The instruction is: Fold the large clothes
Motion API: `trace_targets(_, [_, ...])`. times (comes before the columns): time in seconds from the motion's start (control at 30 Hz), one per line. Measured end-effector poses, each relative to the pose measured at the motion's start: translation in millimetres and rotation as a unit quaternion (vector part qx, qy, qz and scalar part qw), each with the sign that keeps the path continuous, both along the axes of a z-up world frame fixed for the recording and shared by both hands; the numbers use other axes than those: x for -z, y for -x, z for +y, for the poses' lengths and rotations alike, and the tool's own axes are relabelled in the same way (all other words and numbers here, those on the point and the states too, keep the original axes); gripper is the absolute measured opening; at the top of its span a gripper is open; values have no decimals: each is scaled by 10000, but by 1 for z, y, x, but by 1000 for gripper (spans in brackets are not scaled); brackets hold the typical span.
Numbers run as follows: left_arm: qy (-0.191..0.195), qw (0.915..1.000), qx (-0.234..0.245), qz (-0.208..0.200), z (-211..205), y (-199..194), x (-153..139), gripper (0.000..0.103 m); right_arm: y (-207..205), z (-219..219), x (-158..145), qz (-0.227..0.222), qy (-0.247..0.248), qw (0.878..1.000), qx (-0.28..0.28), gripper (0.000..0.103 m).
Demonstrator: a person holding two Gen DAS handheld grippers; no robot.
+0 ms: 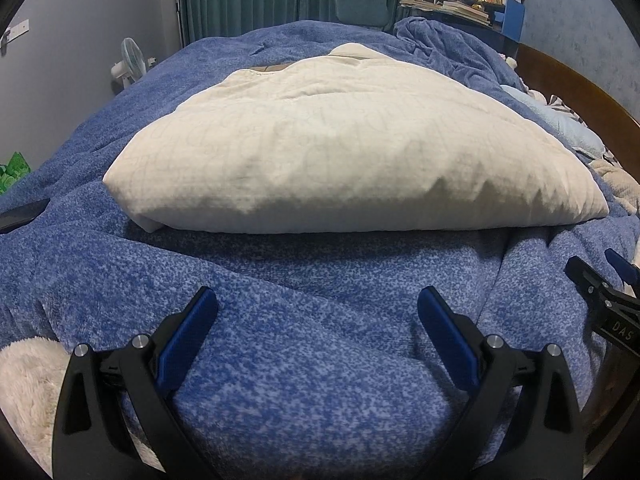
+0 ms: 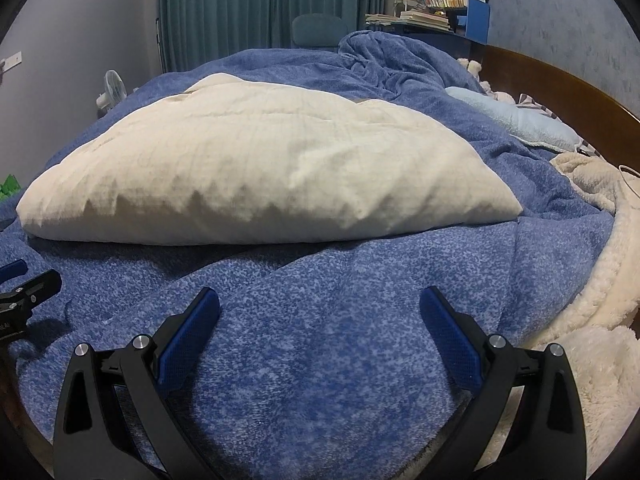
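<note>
Two hand-held grippers: the left hand-held gripper (image 1: 318, 300) and the right hand-held gripper (image 2: 320, 300) both hover low over the blue blanket (image 1: 320, 360), fingers spread wide, holding nothing.
Garment: a cream quilted garment (image 1: 340, 152) lies folded into a thick flat bundle on the blanket, ahead of both grippers and apart from them.
Why it lies so: its near edge is a straight fold, which suggests the halves have been laid over each other.
Why the grippers stand so: side by side and facing that edge, they seem placed either for another fold or for backing away.
Bed: a pale blue pillow (image 2: 516, 120) rests beside the wooden headboard (image 2: 560, 88), well clear.
</note>
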State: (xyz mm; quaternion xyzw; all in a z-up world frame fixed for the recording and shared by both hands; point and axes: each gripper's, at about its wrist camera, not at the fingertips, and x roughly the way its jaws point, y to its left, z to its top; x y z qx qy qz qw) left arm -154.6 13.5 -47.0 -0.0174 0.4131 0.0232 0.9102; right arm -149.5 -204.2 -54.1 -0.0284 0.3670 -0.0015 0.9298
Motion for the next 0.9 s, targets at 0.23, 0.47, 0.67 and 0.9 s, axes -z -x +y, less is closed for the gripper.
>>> trace_targets(0.23, [5,10000,0,0,0,0,0,97,0,2,0,-4,9,10000,3,97])
trace_targets(0.47, [29,10000,14,12,-2,0,0,97,1,2,-1,-7,24,10000,10,97])
trace_targets(0.67, [4,10000,16,55,-1,-3,0,97,1,6,-1,-9,41,10000,22,97])
trace_targets(0.9, [-171,9997,3,167,-10,-8,2,97,1,1,-5,-8,59,10000,14,97])
